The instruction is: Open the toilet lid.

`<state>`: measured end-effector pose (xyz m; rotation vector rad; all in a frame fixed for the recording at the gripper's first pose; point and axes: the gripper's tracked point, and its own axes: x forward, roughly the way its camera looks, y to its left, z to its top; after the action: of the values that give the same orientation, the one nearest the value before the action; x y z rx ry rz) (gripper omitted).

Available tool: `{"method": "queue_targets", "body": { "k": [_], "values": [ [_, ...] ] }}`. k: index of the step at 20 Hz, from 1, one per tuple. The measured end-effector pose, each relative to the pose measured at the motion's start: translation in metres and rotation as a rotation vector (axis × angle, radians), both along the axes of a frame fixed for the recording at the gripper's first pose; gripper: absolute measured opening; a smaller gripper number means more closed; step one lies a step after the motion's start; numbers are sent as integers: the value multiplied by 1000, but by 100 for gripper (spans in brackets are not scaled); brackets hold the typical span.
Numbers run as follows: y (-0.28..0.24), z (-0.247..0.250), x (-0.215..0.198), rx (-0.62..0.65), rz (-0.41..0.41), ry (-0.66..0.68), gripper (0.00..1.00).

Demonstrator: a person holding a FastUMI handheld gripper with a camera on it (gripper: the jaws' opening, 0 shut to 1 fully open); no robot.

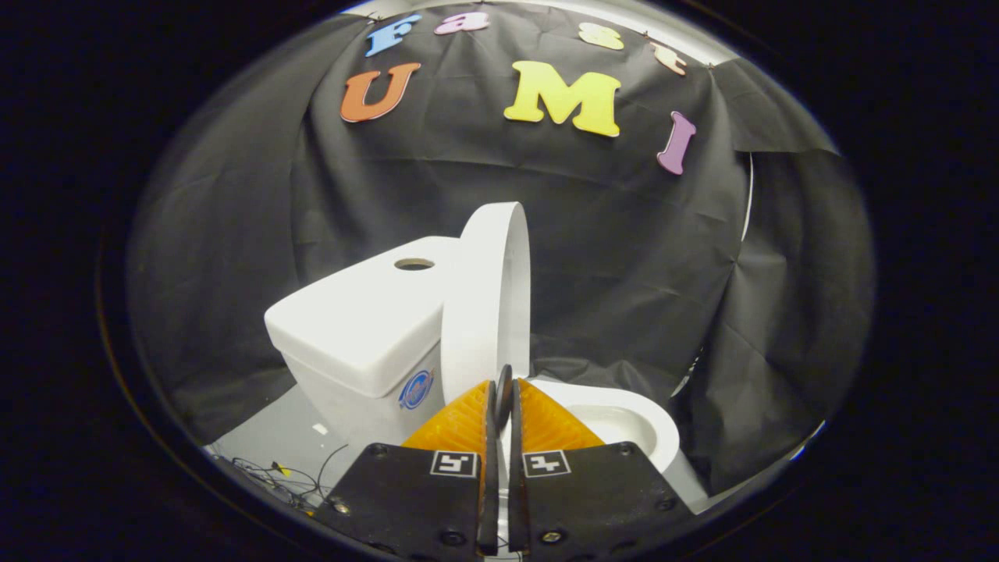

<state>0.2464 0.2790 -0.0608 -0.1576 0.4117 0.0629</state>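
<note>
Toilet lid [488, 300] stands raised against tank [359, 320] — jaws nearly together, tank label unreadable

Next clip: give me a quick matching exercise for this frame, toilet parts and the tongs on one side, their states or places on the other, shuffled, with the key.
Things:
1. toilet lid
2. tank
3. bowl
4. tongs

States or places:
A. uncovered, beyond the tongs, on the side away from the tank
B. fingers nearly together, tips at the lid's lower edge
C. raised upright, beside the tank
D. has a round hole in its top, behind the raised lid

Pairs: 1-C, 2-D, 3-A, 4-B
</note>
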Motion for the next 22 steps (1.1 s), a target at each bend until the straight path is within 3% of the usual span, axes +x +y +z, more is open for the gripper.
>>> {"method": "queue_targets", "body": {
  "k": [9,12,15,18,20,21,22],
  "values": [
    [3,-3,6,-42,10,72,10],
    [-1,-26,-3,-99,28,192,15],
    [4,-32,-11,-21,85,222,17],
    [1,-25,-30,-7,144,167,43],
    [-16,8,-44,-14,146,56,58],
    [-23,22,-56,0,159,-3,58],
    [-30,35,-67,13,165,-50,68]
  ]
}}
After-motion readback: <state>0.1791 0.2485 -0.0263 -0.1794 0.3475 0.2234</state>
